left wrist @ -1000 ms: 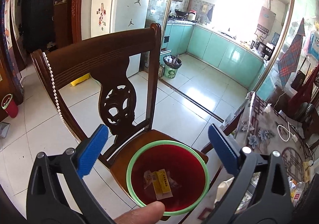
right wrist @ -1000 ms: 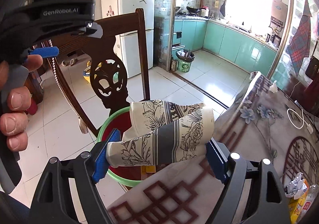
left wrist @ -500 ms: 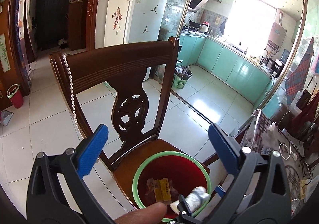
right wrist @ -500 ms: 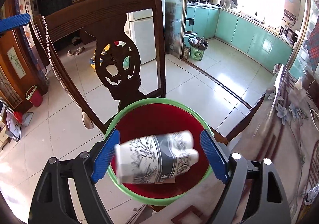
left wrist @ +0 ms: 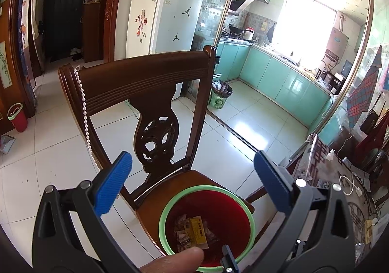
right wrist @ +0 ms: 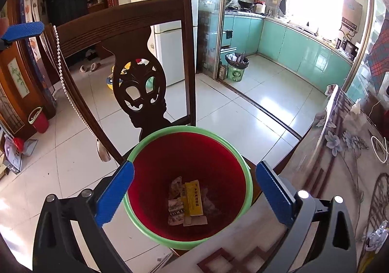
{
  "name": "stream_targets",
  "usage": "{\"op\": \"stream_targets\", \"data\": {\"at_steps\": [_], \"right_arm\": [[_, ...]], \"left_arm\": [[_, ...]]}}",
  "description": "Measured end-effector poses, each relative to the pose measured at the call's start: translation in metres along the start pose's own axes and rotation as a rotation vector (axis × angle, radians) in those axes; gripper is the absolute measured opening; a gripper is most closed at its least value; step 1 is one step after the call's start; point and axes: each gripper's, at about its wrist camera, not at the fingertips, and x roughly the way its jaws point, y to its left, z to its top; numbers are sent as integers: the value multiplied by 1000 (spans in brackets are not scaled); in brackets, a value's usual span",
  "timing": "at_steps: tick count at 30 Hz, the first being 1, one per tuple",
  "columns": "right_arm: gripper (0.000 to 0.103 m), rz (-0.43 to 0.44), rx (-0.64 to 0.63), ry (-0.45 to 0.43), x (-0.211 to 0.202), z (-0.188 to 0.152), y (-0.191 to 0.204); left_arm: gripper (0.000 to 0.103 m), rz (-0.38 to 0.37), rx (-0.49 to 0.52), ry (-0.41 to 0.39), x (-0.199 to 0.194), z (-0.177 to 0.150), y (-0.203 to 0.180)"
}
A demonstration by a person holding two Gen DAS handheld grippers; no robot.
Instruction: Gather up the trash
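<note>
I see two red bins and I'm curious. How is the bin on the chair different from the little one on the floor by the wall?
The bin on the chair sits up on the wooden seat and looks big and close; the bin on the floor stands far off on the tiles and looks small. Paper scraps and a yellow box show inside the chair one; the floor one's inside is hidden. Both are red with light green rims.

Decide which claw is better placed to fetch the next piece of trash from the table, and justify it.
Probably the right claw: it stands open and empty over the red plastic bin with the green rim, and the crumpled silver wrapper on the floral-patterned table lies on its side. The left claw is open too, but farther off.
</note>
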Motion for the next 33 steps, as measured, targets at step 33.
{"op": "stream_targets", "data": {"at_steps": [33], "right_arm": [[97, -337, 291, -73, -240, -149, -177]], "left_arm": [[99, -414, 474, 136, -62, -139, -198]]}}
